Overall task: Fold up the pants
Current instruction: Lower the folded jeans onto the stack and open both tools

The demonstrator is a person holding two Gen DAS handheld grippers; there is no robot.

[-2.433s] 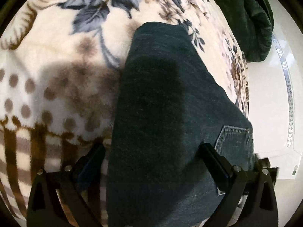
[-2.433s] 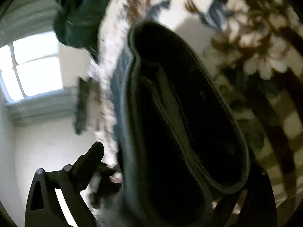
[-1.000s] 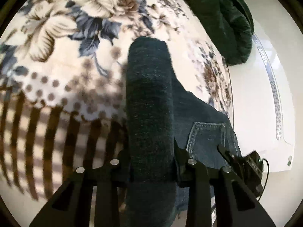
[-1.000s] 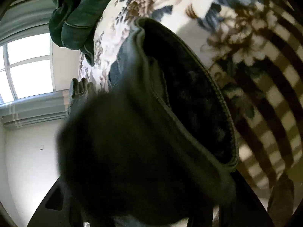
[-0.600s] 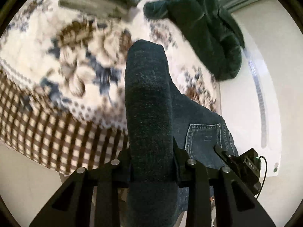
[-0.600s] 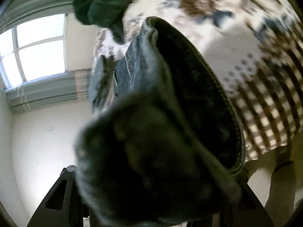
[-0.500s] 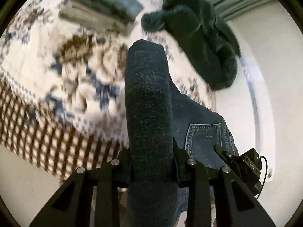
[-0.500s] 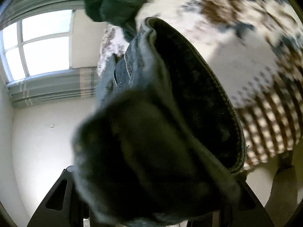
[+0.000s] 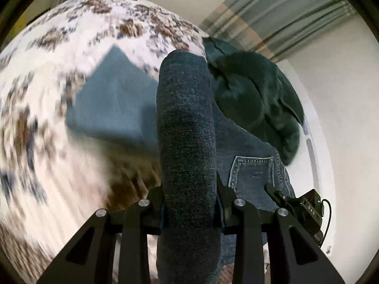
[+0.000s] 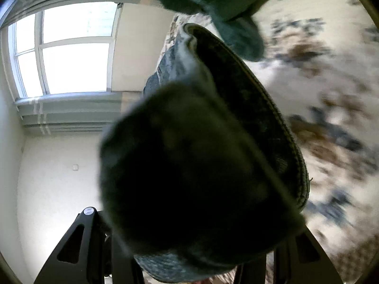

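Observation:
The folded dark blue jeans (image 9: 187, 142) are lifted off the bed, held between both grippers. My left gripper (image 9: 189, 203) is shut on the folded edge; a back pocket (image 9: 253, 172) shows to the right. My right gripper (image 10: 189, 255) is shut on the other end of the jeans (image 10: 201, 165), whose bulk fills the right wrist view and hides the fingertips. The right gripper's body (image 9: 305, 213) shows at the lower right of the left wrist view.
The floral blanket (image 9: 71, 71) covers the bed below. A folded blue garment (image 9: 111, 104) lies on it ahead. A dark green garment (image 9: 255, 99) is heaped at the far right edge, also in the right wrist view (image 10: 225, 0). A window (image 10: 71, 47) and white wall lie beyond.
Both grippers closed on the jeans, lifted them and carried them forward across the bed. The stack of folded clothes and the green garment have come much closer.

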